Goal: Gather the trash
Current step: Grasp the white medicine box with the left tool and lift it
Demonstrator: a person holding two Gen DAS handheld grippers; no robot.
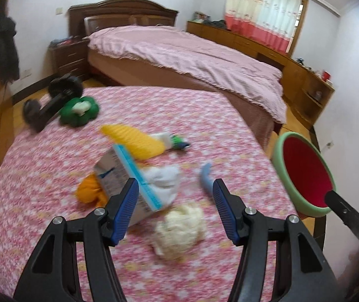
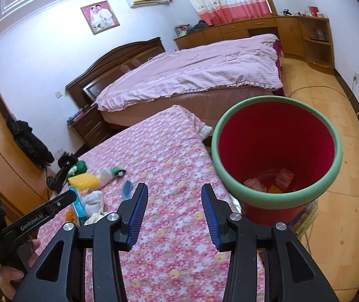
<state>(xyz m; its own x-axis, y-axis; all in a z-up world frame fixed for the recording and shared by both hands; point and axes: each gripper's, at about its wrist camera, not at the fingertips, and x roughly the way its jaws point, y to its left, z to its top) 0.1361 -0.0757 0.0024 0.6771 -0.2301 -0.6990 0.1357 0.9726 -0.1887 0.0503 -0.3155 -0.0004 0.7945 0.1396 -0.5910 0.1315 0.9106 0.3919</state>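
Observation:
Litter lies on a table under a pink flowered cloth: a crumpled cream tissue, a tilted white-and-blue carton, a white wad, an orange lump, a yellow ribbed piece and a small blue scrap. My left gripper hovers open over the tissue and the carton, with nothing between its fingers. The right gripper is open and empty above the cloth, just left of a red bin with a green rim. An orange box and crumpled paper lie inside the bin.
A green plush and a black dumbbell-shaped object lie at the table's far left. The bin stands off the table's right edge. Behind the table stands a bed, with wooden cabinets along the far wall.

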